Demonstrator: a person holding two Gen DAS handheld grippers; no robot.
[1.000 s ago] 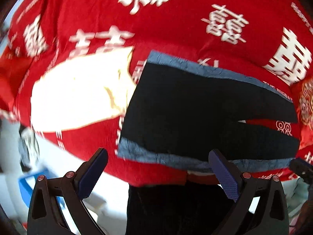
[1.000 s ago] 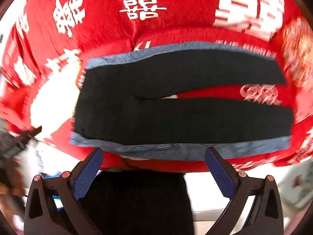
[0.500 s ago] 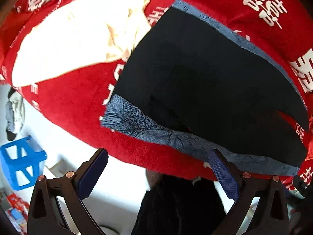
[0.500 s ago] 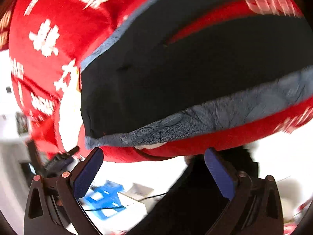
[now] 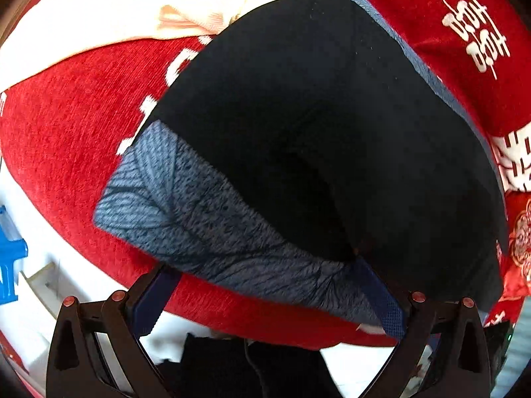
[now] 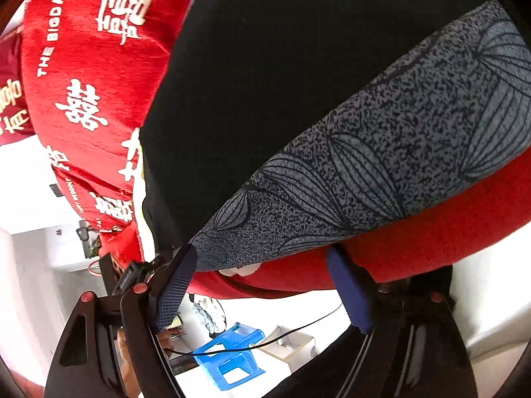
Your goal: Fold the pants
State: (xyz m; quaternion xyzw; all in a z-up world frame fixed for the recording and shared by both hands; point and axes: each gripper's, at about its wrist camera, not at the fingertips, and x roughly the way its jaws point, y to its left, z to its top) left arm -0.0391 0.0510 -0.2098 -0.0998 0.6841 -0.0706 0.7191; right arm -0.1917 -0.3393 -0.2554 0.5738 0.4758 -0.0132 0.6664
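Observation:
Black pants [image 5: 315, 99] with a grey-blue leaf-print side stripe [image 5: 212, 232] lie flat on a red bedspread with white characters [image 5: 73, 126]. My left gripper [image 5: 268, 298] is open, its jaws straddling the near striped edge of the pants at the bed's edge. In the right wrist view the same pants [image 6: 265, 83] and their stripe [image 6: 381, 165] fill the frame. My right gripper [image 6: 262, 285] is open, its jaws on either side of the stripe's near corner and the bed edge.
A cream cloth [image 5: 139, 3] lies on the bedspread beyond the pants. A blue plastic stool [image 6: 232, 358] and a cable [image 6: 265, 341] are on the white floor below the bed edge. The person's dark clothing [image 5: 249, 364] is under the grippers.
Both grippers have moved down and in toward the near striped edge of the pants, which now fills both views. Both stay open.

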